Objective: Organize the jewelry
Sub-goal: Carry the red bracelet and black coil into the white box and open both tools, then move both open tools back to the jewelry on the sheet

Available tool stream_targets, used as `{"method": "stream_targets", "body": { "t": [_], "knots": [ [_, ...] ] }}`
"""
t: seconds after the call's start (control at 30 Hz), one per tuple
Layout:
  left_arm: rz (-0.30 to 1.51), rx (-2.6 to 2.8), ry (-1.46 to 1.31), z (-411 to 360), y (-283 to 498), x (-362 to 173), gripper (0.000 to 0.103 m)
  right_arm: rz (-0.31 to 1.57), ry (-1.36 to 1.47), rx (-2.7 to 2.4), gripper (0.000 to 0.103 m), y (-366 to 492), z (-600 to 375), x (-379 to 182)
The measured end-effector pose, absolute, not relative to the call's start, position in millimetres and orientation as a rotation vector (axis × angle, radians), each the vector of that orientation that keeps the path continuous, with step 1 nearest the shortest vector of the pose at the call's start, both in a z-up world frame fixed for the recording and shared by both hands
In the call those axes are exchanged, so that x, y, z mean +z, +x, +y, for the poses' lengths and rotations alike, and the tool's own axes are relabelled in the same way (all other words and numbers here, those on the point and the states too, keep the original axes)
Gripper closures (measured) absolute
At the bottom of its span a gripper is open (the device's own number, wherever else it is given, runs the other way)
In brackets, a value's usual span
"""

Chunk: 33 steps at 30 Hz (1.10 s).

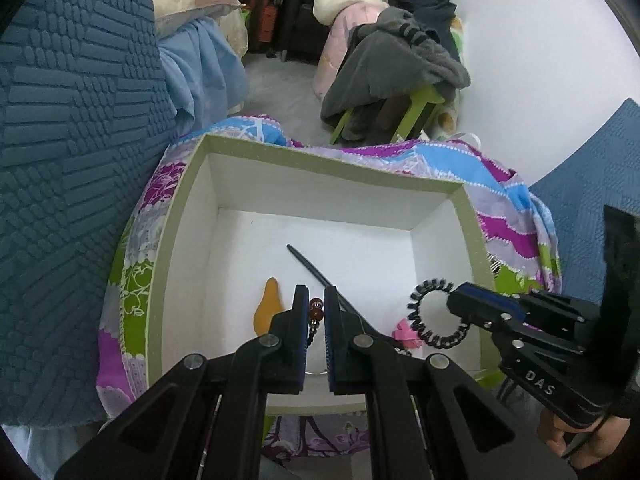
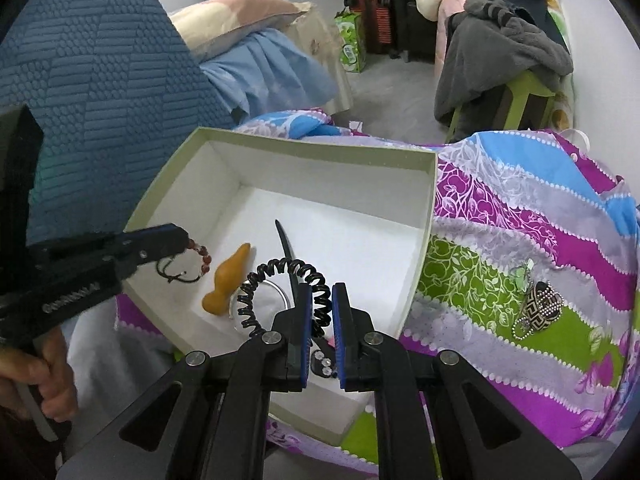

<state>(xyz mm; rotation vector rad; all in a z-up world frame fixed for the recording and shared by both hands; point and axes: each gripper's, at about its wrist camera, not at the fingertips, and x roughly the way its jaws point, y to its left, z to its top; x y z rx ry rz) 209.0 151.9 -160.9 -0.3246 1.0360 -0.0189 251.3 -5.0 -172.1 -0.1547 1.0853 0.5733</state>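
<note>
So, going left to right: the left hand-held gripper (image 2: 188, 240) hangs over the left part of the open white box (image 2: 320, 160), clenched on a bracelet of reddish-brown beads (image 2: 202, 258). The beads and a dark cord dangle just off its tips, above the box floor. From that gripper's own camera you see a couple of the beads pinched right between the blue pads (image 1: 301, 328).

Just right of that, lying on the box floor, there's an orange gourd-shaped piece (image 2: 228, 280), then a thin black hair stick (image 2: 285, 246) running away toward the far wall, its near end passing under the coil.

Next comes the right hand-held gripper (image 2: 322, 316), also clamped, this one on a black spiral hair tie (image 2: 280, 292). The loop stands out to the left of its tips over the near middle of the box, hanging above what looks like a thin silver bangle, though the view there is cluttered, so I'm not sure. Something pink (image 1: 408, 334) and a dark sparkly bit sit under the gripper on the box floor.

The box rests on a striped floral quilt (image 2: 520, 240). Further right, well apart from both grippers, a black-and-gold patterned hair clip (image 2: 542, 304) with a bead chain lies on the quilt, outside the box.
</note>
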Motion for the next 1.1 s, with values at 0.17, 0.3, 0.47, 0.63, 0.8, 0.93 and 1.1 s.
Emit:
{"method": "stream_targets", "body": {
  "t": [0.17,0.3,0.47,0.63,0.8,0.93,1.1],
  "knots": [
    [0.996,-0.015,-0.328,148,203,-136,0.096,1.078,-0.148,0.575,0.09,252,-6,-162],
    [0.959,-0.014,-0.319,144,199,-114,0.091,1.033,-0.13,0.591,0.079,249,-9,-141],
    [0.854,0.01,-0.291,137,186,-76,0.037,0.937,-0.125,0.606,0.079,241,-18,-101],
    [0.78,0.004,-0.273,123,177,-38,0.033,0.832,-0.11,0.607,0.079,232,-34,-58],
    [0.703,0.002,-0.261,105,170,-7,0.02,0.741,-0.115,0.59,0.078,221,-54,-25],
    [0.672,-0.008,-0.22,80,167,8,0.02,0.701,-0.105,0.567,0.078,218,-72,-13],
    [0.63,-0.014,-0.221,60,165,15,0.02,0.676,-0.099,0.537,0.078,214,-97,-7]
  ]
}}
